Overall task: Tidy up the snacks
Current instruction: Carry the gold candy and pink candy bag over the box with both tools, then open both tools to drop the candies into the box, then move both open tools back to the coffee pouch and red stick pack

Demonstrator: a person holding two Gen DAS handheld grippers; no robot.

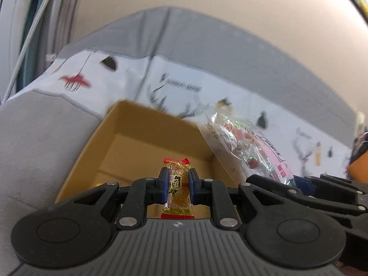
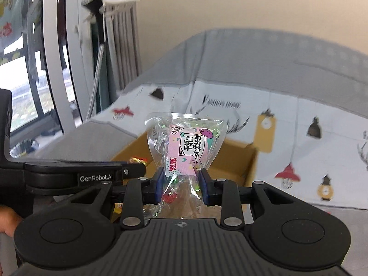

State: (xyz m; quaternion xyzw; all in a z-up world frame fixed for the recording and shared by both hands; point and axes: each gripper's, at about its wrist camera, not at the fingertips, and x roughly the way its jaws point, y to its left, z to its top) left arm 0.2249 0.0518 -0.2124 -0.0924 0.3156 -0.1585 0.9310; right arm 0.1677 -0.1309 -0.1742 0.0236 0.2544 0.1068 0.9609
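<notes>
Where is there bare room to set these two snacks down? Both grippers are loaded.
The cardboard box floor looks bare from its left wall to the far right corner. The grey cushion left of the box is bare too. Crowded: the box's right rim, where the right gripper holds the clear candy bag.

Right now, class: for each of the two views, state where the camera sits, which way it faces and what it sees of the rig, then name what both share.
Left wrist: on the left gripper, facing its wrapped candy and the cardboard box; right gripper at the edge.
Right wrist: on the right gripper, facing its candy bag; left gripper's side shows.
Shared: box, candy bag, patterned cloth.
</notes>
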